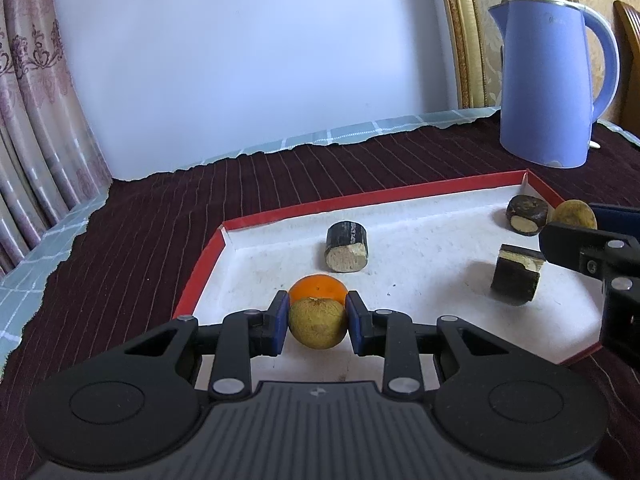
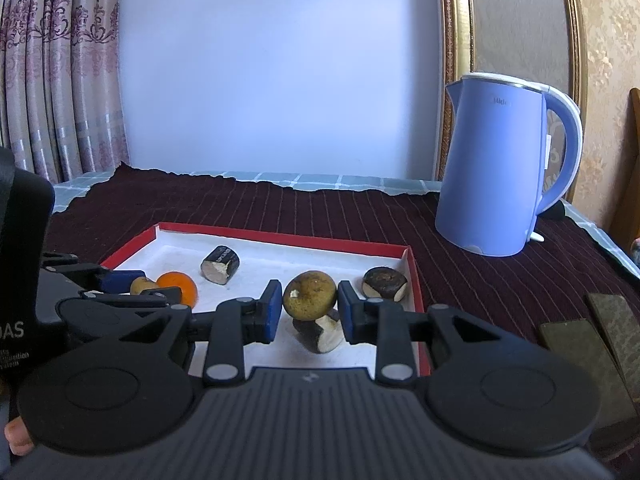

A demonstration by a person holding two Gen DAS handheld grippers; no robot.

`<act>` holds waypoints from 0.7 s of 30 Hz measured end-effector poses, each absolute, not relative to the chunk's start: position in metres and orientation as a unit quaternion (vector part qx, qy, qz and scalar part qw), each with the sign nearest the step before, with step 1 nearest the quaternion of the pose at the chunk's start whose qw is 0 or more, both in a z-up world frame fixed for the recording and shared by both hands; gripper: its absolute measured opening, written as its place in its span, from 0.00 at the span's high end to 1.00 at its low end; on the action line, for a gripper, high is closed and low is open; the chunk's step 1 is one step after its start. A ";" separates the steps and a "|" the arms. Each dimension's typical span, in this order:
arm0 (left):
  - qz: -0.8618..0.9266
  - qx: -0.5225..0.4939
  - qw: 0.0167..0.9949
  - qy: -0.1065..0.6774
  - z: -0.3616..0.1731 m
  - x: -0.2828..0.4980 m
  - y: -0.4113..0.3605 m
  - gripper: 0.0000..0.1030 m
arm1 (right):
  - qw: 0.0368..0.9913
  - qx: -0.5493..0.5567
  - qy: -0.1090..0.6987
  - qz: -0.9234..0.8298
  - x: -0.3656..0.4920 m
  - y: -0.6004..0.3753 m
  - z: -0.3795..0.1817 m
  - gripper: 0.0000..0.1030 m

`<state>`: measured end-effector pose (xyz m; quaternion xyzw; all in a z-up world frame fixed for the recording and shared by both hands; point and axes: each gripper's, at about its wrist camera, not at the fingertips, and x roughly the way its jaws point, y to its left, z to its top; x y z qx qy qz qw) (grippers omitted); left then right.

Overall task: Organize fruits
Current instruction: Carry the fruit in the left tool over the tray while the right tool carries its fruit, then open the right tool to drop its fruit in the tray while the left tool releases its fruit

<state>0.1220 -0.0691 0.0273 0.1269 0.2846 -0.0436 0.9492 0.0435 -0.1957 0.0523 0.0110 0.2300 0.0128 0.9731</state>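
Blue rubber pads of the left gripper (image 1: 317, 322) press both flanks of a round, dull yellow-brown fruit (image 1: 318, 323) low over the white floor of the shallow red-rimmed cardboard tray (image 1: 280, 218), just in front of a small glossy orange (image 1: 318, 289). Dark-skinned cut cane segments (image 1: 346, 250) lie farther back.

In the right wrist view, the right gripper (image 2: 306, 307) brackets a second yellow-brown round fruit (image 2: 309, 294) above another cane piece (image 2: 319, 334); its pads look touching or nearly so, so a firm clamp I cannot confirm. Both fruits look light and hard-skinned and may roll, so a hold across the widest middle seems best.
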 end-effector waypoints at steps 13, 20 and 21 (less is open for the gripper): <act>-0.039 0.133 0.949 0.284 0.027 0.133 -0.075 0.71 | 0.971 0.011 0.239 0.007 0.060 -0.198 0.048 0.73; -0.033 0.137 0.949 0.283 0.026 0.139 -0.078 0.71 | 0.969 0.018 0.247 -0.001 0.072 -0.202 0.044 0.73; -0.033 0.138 0.949 0.282 0.026 0.140 -0.079 0.71 | 0.969 0.019 0.248 -0.002 0.073 -0.202 0.044 0.73</act>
